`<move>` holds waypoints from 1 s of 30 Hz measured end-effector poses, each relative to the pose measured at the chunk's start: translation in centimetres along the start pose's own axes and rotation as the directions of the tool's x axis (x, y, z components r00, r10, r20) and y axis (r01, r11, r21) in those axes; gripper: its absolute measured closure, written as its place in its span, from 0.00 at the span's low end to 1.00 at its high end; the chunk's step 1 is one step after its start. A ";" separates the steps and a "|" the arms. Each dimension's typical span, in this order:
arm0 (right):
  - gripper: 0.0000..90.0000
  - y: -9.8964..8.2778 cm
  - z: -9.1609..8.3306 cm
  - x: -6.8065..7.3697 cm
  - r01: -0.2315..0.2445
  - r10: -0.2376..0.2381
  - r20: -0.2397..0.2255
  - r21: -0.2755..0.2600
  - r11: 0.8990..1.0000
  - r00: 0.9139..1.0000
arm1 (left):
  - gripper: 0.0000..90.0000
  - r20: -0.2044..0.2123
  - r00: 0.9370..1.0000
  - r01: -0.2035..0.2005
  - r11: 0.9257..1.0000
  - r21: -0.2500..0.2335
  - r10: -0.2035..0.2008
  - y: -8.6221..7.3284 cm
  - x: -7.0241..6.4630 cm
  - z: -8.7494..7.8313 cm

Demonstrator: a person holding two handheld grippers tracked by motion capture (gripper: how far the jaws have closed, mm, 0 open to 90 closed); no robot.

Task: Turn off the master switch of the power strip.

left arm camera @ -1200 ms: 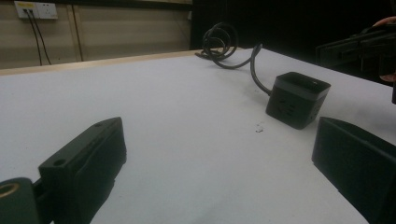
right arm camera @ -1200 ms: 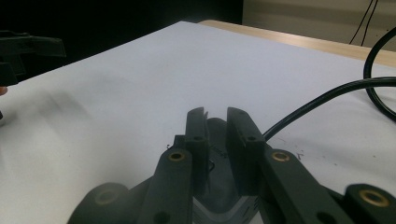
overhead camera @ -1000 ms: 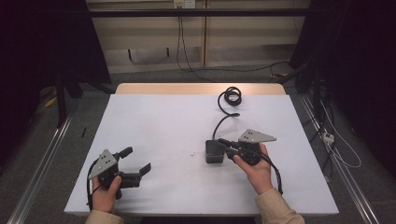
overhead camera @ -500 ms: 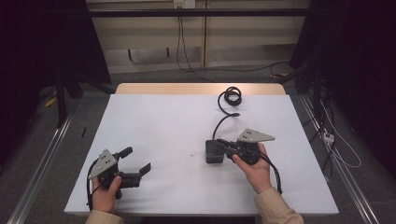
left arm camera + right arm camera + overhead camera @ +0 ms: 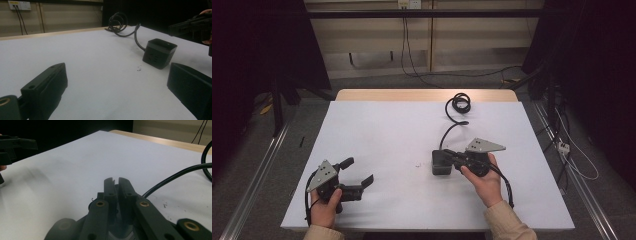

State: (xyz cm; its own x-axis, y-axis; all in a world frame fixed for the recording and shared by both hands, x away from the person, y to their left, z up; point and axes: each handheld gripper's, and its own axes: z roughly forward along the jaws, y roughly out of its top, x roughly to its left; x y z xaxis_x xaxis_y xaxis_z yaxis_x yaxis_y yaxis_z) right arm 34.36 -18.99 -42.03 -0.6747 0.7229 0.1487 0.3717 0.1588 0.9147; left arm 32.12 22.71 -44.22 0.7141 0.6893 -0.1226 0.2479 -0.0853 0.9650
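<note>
A black cube-shaped power block (image 5: 440, 165) (image 5: 158, 53) lies on the white table (image 5: 402, 135), right of centre. Its black cable (image 5: 459, 105) (image 5: 117, 22) (image 5: 175, 177) runs back to a coil near the far edge. My right gripper (image 5: 448, 154) (image 5: 116, 180) points left, its tips over the block's top. Its jaws have just been closing and now stand shut, with nothing seen between them. My left gripper (image 5: 359, 171) (image 5: 117, 72) rests near the front left corner, open and holding nothing, and faces the block from a distance.
The table's wooden far edge (image 5: 422, 95) borders a floor with wall cables and dark curtains at both sides. More cables and a plug (image 5: 562, 146) lie on the floor to the right. The white surface between the two grippers is bare apart from a few small specks (image 5: 418, 164).
</note>
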 end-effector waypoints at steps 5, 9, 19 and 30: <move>0.97 0.0 0.0 0.0 -0.002 0.002 -0.004 0.001 1.000 1.000 | 0.03 -0.001 1.000 0.004 1.000 0.000 -0.004 0.0 0.0 0.0; 0.98 0.0 0.1 0.0 -0.001 0.001 -0.008 0.003 1.000 1.000 | 0.03 -0.002 1.000 0.004 1.000 0.000 -0.004 0.0 0.0 0.0; 1.00 -0.1 0.2 0.1 0.001 -0.001 -0.012 0.008 1.000 1.000 | 0.03 -0.003 1.000 0.003 1.000 -0.001 -0.003 0.0 0.0 0.0; 1.00 -0.2 0.4 0.2 0.010 -0.010 -0.020 0.021 1.000 1.000 | 0.03 -0.005 1.000 0.004 1.000 0.000 -0.004 0.0 0.0 0.0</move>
State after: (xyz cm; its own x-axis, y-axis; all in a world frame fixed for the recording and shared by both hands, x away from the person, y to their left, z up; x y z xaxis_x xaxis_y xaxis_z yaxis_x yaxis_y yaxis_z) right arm 34.38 -18.60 -42.38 -0.6912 0.7076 0.1471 0.3780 0.1804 0.9081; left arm 32.11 22.71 -44.25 0.7098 0.6933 -0.1248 0.2506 -0.0830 0.9645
